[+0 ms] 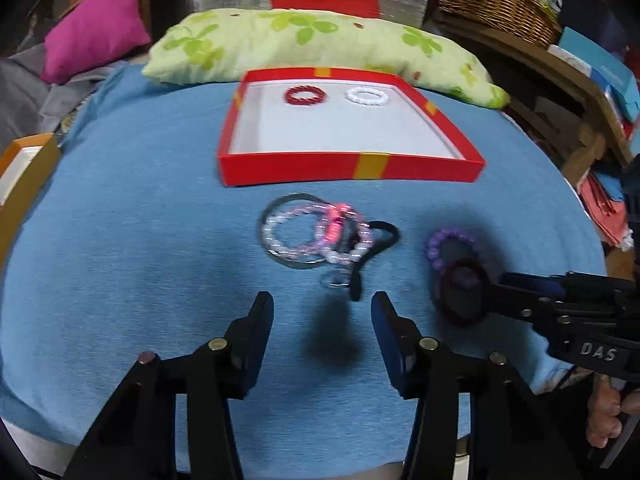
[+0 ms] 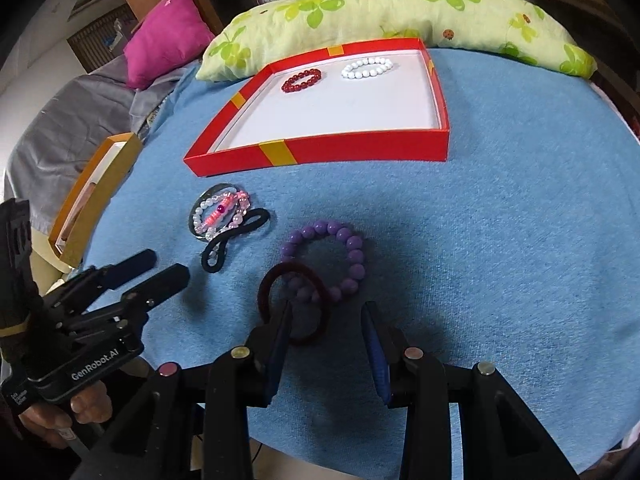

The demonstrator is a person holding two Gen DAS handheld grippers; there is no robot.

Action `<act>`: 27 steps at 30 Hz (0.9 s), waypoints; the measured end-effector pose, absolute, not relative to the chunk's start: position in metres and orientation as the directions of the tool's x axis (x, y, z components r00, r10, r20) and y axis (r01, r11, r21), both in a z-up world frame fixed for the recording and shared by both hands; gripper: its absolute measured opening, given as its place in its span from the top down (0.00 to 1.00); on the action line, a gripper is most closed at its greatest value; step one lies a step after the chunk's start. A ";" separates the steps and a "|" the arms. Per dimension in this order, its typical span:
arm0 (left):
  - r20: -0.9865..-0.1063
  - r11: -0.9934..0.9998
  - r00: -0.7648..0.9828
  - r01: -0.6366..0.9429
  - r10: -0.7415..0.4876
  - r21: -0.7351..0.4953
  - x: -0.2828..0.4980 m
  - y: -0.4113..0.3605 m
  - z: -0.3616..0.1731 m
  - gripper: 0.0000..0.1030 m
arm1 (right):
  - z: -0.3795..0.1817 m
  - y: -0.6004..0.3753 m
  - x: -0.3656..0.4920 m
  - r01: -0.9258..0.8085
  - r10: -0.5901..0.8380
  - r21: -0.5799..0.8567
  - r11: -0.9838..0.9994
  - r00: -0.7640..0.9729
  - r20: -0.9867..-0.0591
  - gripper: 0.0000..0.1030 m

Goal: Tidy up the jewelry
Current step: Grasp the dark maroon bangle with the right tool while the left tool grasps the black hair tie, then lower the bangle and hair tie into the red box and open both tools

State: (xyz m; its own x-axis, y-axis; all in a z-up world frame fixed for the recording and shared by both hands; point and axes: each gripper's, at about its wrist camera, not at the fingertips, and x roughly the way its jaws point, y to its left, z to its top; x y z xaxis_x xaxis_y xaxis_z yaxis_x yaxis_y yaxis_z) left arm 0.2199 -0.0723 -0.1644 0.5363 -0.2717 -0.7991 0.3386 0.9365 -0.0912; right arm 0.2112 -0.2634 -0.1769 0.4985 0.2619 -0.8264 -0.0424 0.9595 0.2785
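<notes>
A red tray (image 1: pixel 348 168) with a white floor holds a red bead bracelet (image 2: pixel 301 80) and a white bead bracelet (image 2: pixel 366 68) at its far end. In front of it, on the blue cloth, a pile of clear and pink bracelets (image 1: pixel 308 232) lies tangled with a black hair tie (image 1: pixel 376 244). My left gripper (image 1: pixel 322 304) hovers open just short of that pile, holding nothing. Further right, a purple bead bracelet (image 2: pixel 352 256) overlaps a maroon hair tie (image 2: pixel 272 276). My right gripper (image 2: pixel 328 312) is open, its left finger inside the maroon loop and the band's right side between the pads, unpressed.
A green floral pillow (image 1: pixel 320 44) lies behind the tray. An orange box (image 2: pixel 96 196) sits at the cloth's left edge. A pink cushion (image 2: pixel 168 36) and a wicker basket (image 1: pixel 500 0) are further back. A person's hand (image 1: pixel 604 416) grips the right tool.
</notes>
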 end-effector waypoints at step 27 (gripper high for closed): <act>-0.765 0.855 0.440 0.443 -0.470 -0.270 0.221 -0.084 -0.162 0.96 | -0.166 -0.295 0.209 0.049 0.236 0.321 0.946 0.575 -0.783 0.95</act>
